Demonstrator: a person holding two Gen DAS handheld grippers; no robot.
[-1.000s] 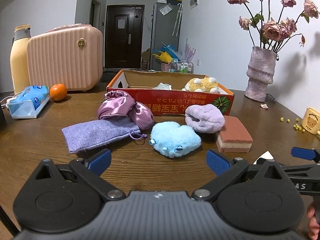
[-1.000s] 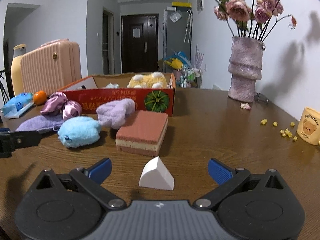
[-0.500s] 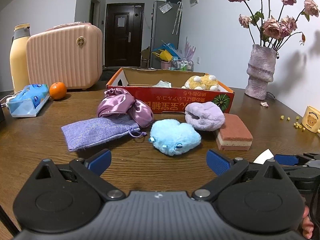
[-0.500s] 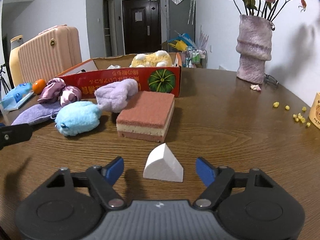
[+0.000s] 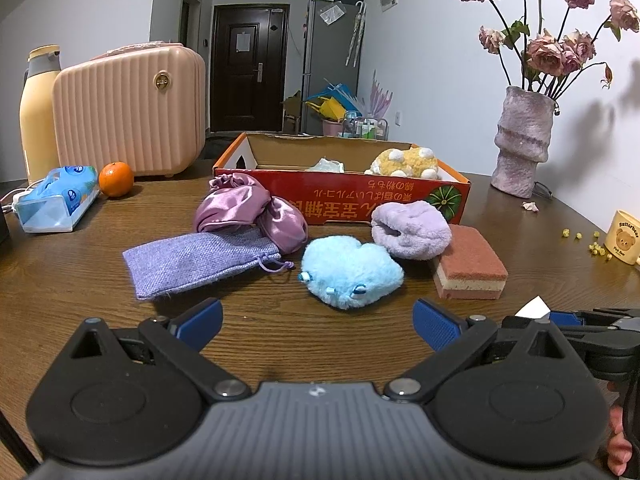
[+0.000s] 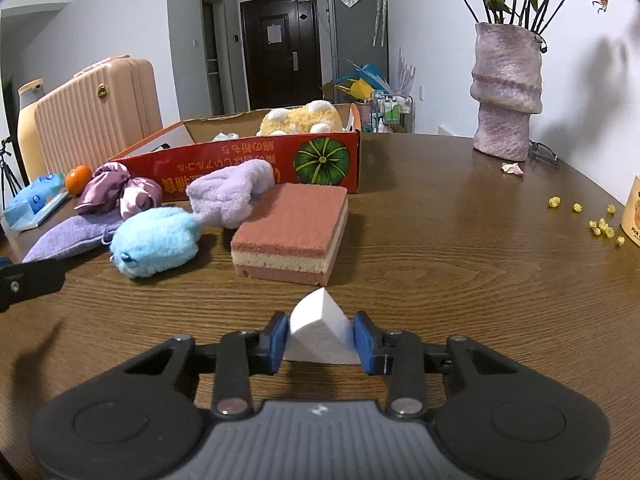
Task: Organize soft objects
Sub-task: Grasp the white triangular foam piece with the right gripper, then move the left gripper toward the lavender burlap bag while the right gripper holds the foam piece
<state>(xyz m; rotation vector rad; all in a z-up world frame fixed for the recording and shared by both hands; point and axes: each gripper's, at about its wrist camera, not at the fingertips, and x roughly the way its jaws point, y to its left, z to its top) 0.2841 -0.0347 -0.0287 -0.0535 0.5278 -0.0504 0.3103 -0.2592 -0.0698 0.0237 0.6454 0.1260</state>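
Observation:
My right gripper (image 6: 320, 340) is shut on a white wedge sponge (image 6: 318, 332) that rests on the table. Beyond it lie a pink layered sponge (image 6: 294, 232), a lilac plush (image 6: 230, 194), a blue plush (image 6: 154, 240), a purple satin pouch (image 6: 116, 190) and a lilac cloth bag (image 6: 64, 236). A red cardboard box (image 6: 256, 164) holds a yellow plush (image 6: 300, 118). My left gripper (image 5: 318, 320) is open and empty, just short of the blue plush (image 5: 350, 270). The white sponge (image 5: 532, 307) shows at its right.
A pink case (image 5: 128, 108), a yellow bottle (image 5: 38, 108), an orange (image 5: 116, 179) and a tissue pack (image 5: 56, 200) stand at the left. A vase of roses (image 6: 506, 88) stands at the back right. A yellow mug (image 5: 622, 238) and small yellow bits (image 6: 600, 226) lie at the right.
My right gripper moved forward and closed its fingers on the white wedge sponge. My left gripper stayed open and hardly moved.

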